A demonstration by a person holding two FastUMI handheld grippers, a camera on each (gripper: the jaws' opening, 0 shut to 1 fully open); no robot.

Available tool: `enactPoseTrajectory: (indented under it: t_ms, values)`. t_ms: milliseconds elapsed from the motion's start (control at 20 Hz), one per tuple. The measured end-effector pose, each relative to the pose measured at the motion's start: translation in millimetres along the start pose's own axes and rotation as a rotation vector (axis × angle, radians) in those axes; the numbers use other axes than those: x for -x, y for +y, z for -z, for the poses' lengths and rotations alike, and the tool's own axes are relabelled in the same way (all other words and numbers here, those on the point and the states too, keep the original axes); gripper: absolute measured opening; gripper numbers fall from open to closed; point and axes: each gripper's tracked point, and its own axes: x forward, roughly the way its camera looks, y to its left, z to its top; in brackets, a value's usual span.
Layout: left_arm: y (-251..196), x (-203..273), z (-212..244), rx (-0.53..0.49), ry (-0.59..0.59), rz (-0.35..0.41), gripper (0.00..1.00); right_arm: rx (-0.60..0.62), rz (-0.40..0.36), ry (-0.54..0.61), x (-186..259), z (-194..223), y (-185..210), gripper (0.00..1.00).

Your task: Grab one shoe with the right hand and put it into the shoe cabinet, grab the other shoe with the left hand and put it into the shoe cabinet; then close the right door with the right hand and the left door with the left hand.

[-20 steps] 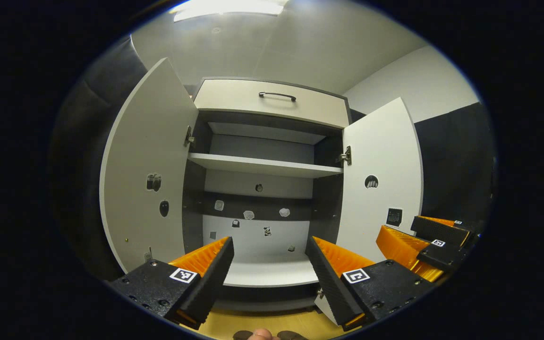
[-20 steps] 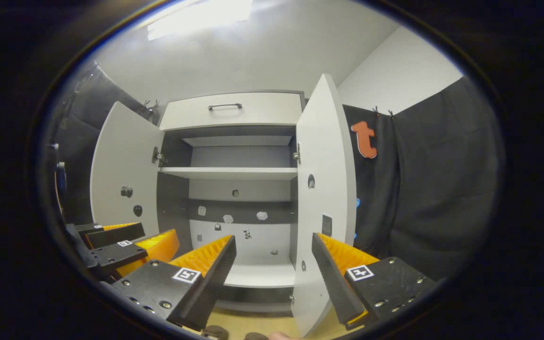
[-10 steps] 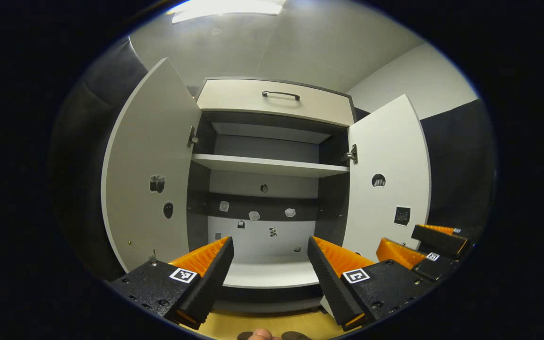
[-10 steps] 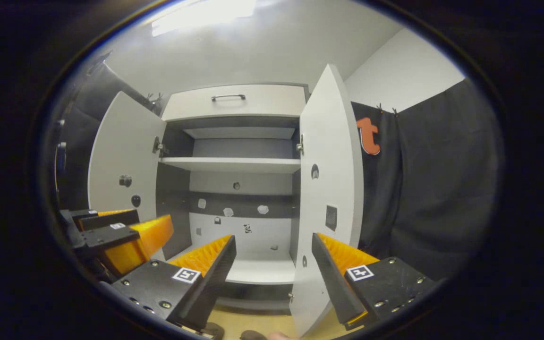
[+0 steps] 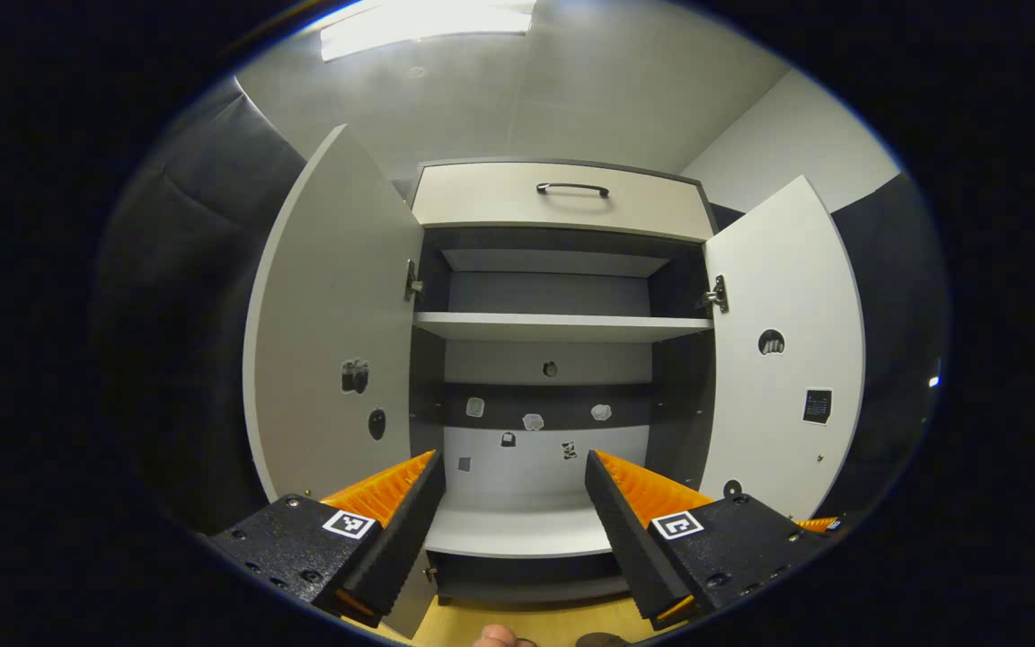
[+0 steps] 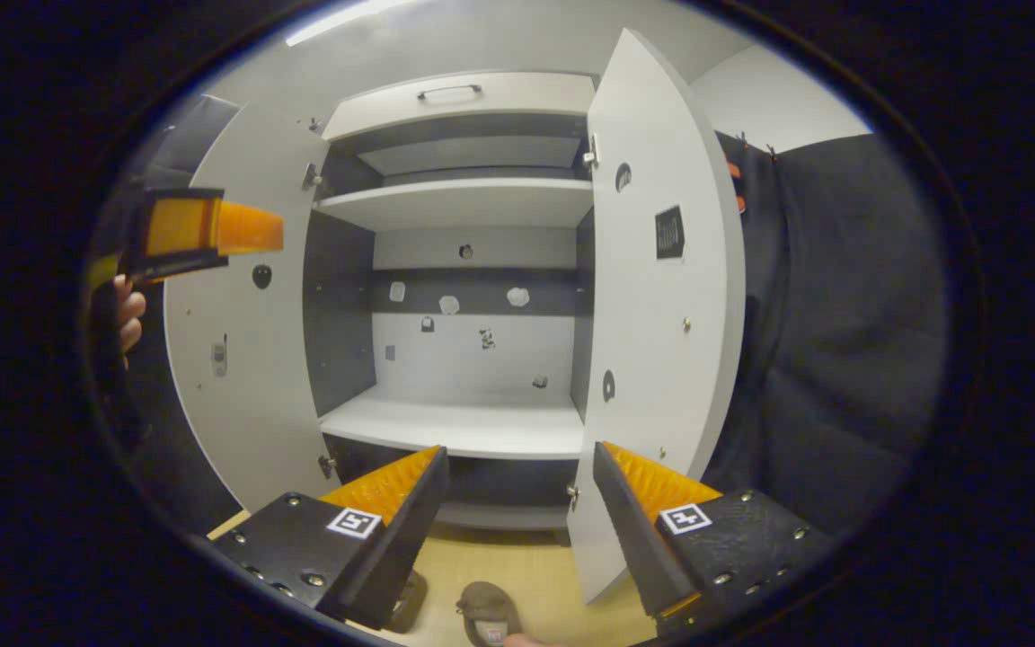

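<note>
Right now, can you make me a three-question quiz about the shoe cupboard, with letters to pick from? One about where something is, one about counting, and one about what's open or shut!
1. Where is the brown shoe?
A. On the floor in front of the cabinet
B. On the middle shelf
C. Inside the top drawer

2. How many cabinet doors can you count?
A. One
B. Two
C. Four

3. How are the doors?
A. Both closed
B. One closed
C. Both open

Answers:
1. A: in the right gripper view the shoe lies on the yellow floor, below the cabinet.
2. B: the left door and the right door flank the shelves.
3. C: both doors swing outward, so the middle shelf shows between them. The left gripper and right gripper are open, holding nothing.
</note>
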Motion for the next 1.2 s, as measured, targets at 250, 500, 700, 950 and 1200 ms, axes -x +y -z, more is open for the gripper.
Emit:
enactPoseTrajectory:
  t_ms: [250,500,700,950,1200]
  values:
    - [26,-4,-2,-0.017,-0.006,-0.051,0.96,0.017,-0.032,0.129,-6,73,13,0.96]
    - [44,-6,-3,-0.022,-0.007,-0.075,0.96,0.012,-0.080,0.284,-12,153,28,0.97]
    - [56,-7,-1,-0.031,0.000,-0.091,0.96,0.027,-0.151,0.465,-11,235,48,0.89]
    - [72,-7,2,-0.040,0.009,-0.120,0.92,0.022,-0.215,0.658,-2,317,67,0.65]
    - [88,-6,7,-0.053,0.026,-0.155,0.96,0.047,-0.237,0.776,-1,373,72,0.65]
